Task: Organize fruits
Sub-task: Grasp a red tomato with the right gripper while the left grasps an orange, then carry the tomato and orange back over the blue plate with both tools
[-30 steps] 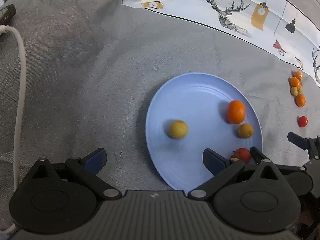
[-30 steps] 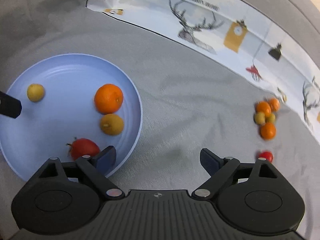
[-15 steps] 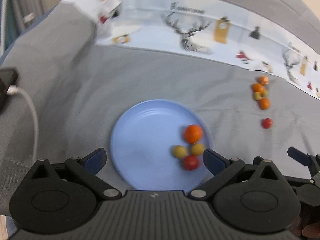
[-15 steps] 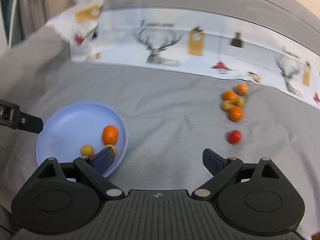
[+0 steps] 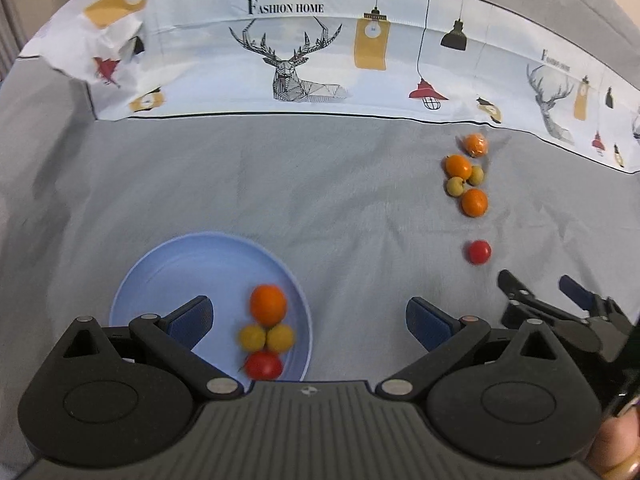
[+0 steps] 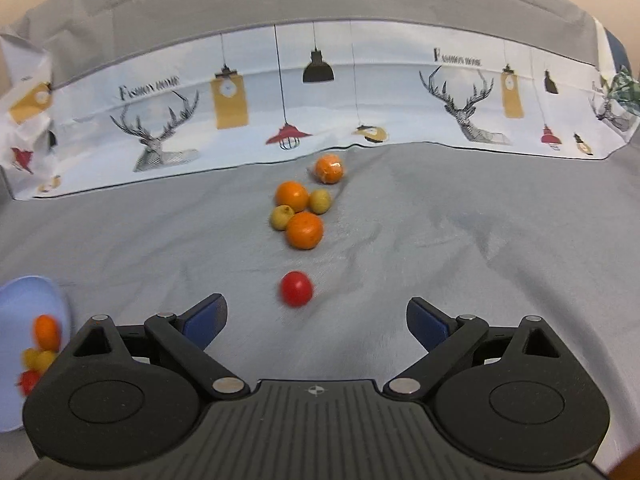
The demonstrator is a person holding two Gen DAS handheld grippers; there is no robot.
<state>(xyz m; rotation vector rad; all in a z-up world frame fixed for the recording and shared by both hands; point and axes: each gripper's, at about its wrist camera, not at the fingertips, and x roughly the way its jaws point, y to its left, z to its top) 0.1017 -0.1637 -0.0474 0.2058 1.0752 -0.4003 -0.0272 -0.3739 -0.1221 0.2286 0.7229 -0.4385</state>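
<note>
A light blue plate [image 5: 180, 272] holds an orange [image 5: 268, 304], two small yellow fruits [image 5: 252, 338] and a red tomato [image 5: 263, 365], all bunched at its right side. My left gripper [image 5: 310, 318] hangs open above the plate's right edge with nothing held. On the grey cloth to the right lie a loose red tomato [image 6: 296, 288] and, beyond it, a cluster of three oranges [image 6: 304, 230] and two yellow fruits [image 6: 282, 217]. My right gripper [image 6: 316, 314] is open and empty, just short of the tomato. It also shows in the left wrist view [image 5: 540, 283].
A white printed cloth with deer and lamps [image 5: 300, 60] runs along the back of the grey cloth [image 6: 480, 240]. The plate's edge [image 6: 24, 296] shows at the far left of the right wrist view. A person's finger [image 5: 616, 452] shows at the lower right.
Both grippers pulled back from the plate and swung right. The lone yellow fruit joined the others on the plate. The loose tomato and cluster now sit centred ahead of the right gripper.
</note>
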